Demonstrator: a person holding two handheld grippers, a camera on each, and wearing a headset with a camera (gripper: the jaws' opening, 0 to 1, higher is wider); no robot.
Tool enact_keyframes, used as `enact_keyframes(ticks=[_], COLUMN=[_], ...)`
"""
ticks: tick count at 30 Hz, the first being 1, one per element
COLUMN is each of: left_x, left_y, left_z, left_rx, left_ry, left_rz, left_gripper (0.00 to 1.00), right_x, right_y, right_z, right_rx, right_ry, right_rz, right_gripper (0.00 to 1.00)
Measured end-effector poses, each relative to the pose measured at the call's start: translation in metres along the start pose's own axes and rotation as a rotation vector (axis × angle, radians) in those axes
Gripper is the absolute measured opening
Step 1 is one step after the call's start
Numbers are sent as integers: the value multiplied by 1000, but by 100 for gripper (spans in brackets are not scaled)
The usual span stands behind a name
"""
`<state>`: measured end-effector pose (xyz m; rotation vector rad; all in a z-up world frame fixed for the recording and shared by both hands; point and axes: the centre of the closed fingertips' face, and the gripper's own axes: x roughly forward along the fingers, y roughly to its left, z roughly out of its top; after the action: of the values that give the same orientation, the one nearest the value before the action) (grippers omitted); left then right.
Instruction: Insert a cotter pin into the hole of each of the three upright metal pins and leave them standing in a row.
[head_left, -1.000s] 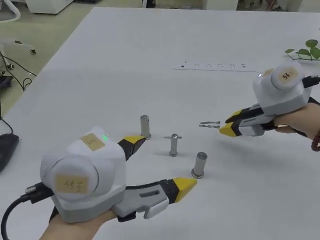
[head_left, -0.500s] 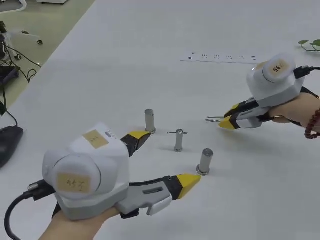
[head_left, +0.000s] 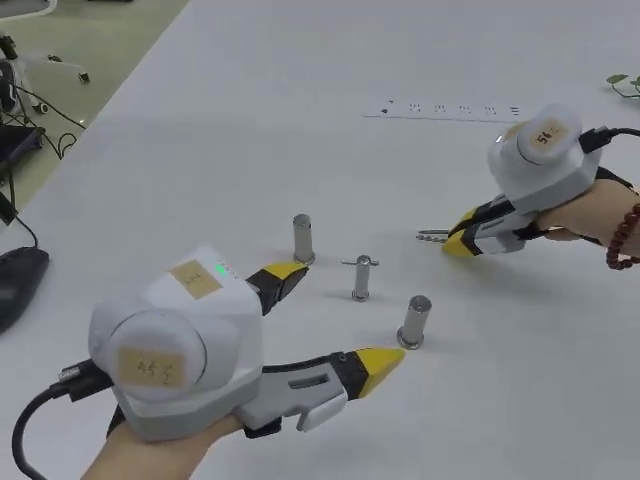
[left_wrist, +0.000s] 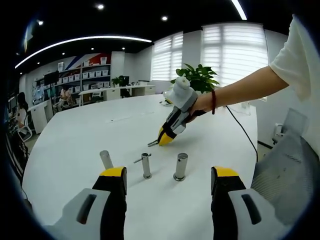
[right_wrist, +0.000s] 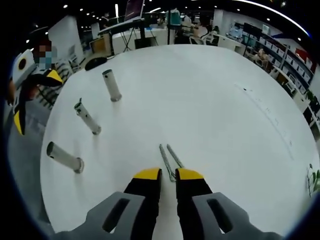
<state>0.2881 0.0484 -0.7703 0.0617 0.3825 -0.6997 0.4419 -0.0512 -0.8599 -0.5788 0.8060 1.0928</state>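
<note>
Three upright metal pins stand in a row on the white table: the left pin (head_left: 303, 239) (left_wrist: 106, 160) (right_wrist: 111, 85), the middle pin (head_left: 361, 278) (left_wrist: 146, 165) (right_wrist: 87, 118) with a cotter pin through its hole, and the right pin (head_left: 415, 321) (left_wrist: 180, 166) (right_wrist: 64, 156). My right gripper (head_left: 455, 240) (right_wrist: 168, 174) is shut on a loose cotter pin (head_left: 432, 236) (right_wrist: 170, 159), held to the right of the row; it also appears in the left gripper view (left_wrist: 162, 139). My left gripper (head_left: 335, 315) (left_wrist: 170, 175) is open, just in front of the pins with nothing between its jaws.
A white power strip (head_left: 450, 110) lies further back on the table (head_left: 250, 130). A plant (head_left: 625, 85) stands at the far right edge. The table's left edge drops to a floor with cables. Bare tabletop surrounds the pins.
The head view has shifted slightly. My right gripper with the cotter pin has barely moved relative to the pins. The left gripper stays open in front of them.
</note>
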Motion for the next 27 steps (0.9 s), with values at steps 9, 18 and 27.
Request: enact_keyframes(ticks=[9,18,27], left_x=[1,2,1], left_y=[2,3,5], left_z=[-1,-1,1], left_rx=[5,8,23], left_ry=[11,16,30], left_rz=[-1,-1,2], left_gripper=[67,65,63], right_x=[1,2,-7], right_y=[1,2,6], right_z=[0,1,7], right_rx=[-73,-110,-193], right_ry=[60,94,73], right_rz=[11,-13,-65], right_gripper=[6,3,2])
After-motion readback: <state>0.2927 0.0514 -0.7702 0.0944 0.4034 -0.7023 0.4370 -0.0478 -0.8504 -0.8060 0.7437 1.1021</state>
